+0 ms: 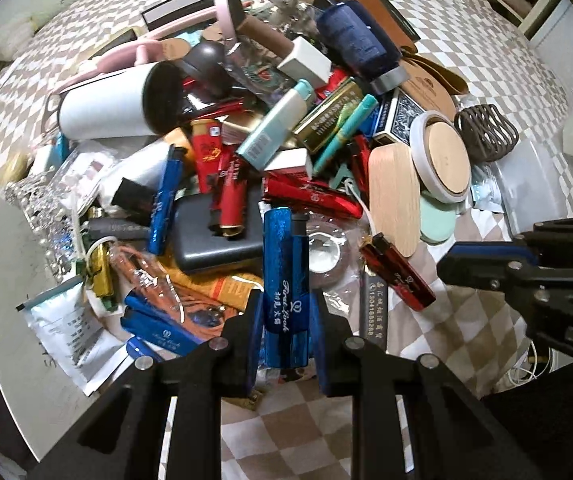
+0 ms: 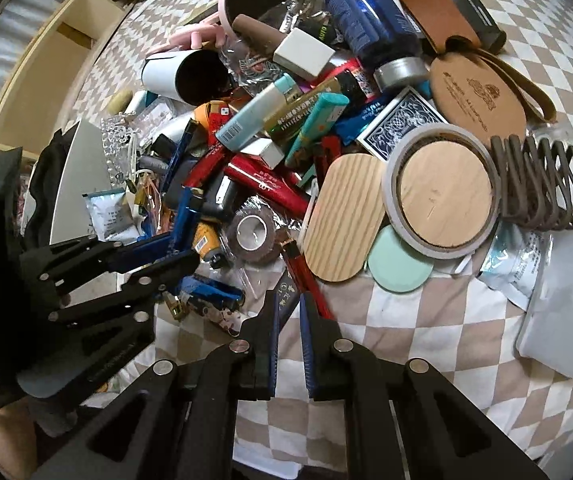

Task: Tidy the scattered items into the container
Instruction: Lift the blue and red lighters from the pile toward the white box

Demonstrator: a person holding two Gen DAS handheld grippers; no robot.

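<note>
My left gripper (image 1: 286, 312) is shut on a glittery blue lighter (image 1: 284, 280) and holds it upright over the near edge of a big pile of scattered items. In the right wrist view the left gripper (image 2: 182, 248) shows at the left with the blue lighter (image 2: 184, 220) between its fingers. My right gripper (image 2: 288, 312) is nearly closed and empty, low over the checkered cloth, with a red lighter (image 2: 306, 276) just ahead of its tips. It also shows at the right edge of the left wrist view (image 1: 458, 260). A white container (image 1: 10, 280) lies at the left.
The pile holds a white cup (image 1: 106, 108), a navy bottle (image 1: 358, 40), a tape roll (image 2: 252, 236), wooden lids (image 2: 342, 216), a coaster in a white ring (image 2: 442, 192), a brown coil holder (image 2: 542, 184) and a card box (image 2: 398, 124). A clear plastic box (image 2: 562, 300) sits at the right.
</note>
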